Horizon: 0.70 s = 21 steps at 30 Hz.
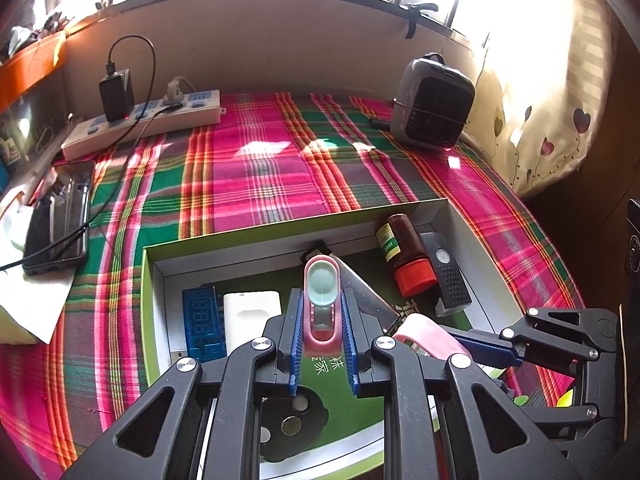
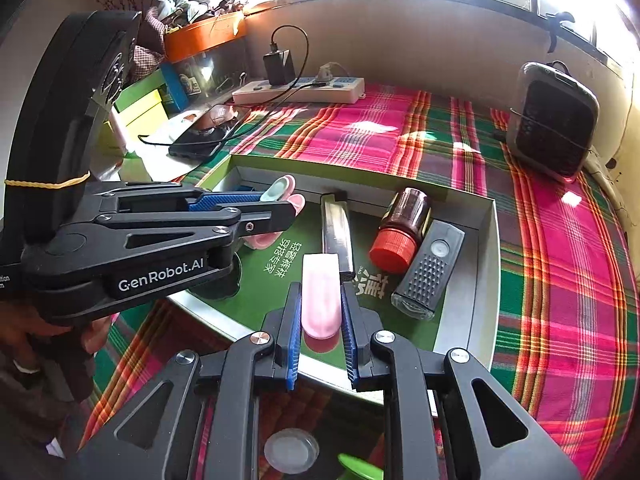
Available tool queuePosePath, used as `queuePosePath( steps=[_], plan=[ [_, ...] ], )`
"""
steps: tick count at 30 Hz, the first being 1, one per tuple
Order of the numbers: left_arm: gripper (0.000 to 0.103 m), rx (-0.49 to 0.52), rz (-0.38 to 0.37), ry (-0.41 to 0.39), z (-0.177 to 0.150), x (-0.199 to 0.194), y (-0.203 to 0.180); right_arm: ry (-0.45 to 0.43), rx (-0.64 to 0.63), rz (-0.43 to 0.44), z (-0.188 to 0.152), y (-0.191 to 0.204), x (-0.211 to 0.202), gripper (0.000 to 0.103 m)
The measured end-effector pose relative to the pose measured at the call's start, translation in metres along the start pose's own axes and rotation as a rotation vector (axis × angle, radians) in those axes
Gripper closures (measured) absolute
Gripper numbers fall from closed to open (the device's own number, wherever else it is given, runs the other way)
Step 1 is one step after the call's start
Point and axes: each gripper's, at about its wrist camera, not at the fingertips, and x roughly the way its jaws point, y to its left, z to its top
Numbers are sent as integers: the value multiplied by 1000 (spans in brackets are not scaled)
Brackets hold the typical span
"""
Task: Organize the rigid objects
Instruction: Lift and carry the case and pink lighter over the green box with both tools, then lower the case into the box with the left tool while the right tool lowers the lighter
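Note:
A shallow box (image 1: 280, 224) with a green floor lies on the plaid cloth. My left gripper (image 1: 321, 296) is shut on a pink piece with a pale green oval pad (image 1: 321, 280), held over the box's middle. Just to its right, my right gripper (image 1: 452, 340) is shut on a flat pink bar (image 1: 428, 336). In the right wrist view the right gripper (image 2: 321, 292) grips that pink bar (image 2: 320, 280) over the box's near side, with the left gripper (image 2: 276, 200) and its padded piece (image 2: 280, 190) at left. Inside lie a red-capped brown bottle (image 2: 404, 228), a black-grey device (image 2: 428, 272) and a metal strip (image 2: 338, 232).
A blue digit display (image 1: 200, 320) and a white block (image 1: 250, 316) lie in the box's left part. Beyond the box are a power strip (image 1: 144, 124), a phone (image 1: 60, 216) on charge and a small grey heater (image 1: 432, 104). A person's hand (image 2: 48, 332) holds the left gripper.

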Motion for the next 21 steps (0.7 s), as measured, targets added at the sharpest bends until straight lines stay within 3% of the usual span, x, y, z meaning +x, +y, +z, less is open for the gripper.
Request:
queuePosePath(
  steps=[21],
  plan=[
    [86,-9,32,18,3,20,4,37,-29,-4,5,6,24,84]
  ],
)
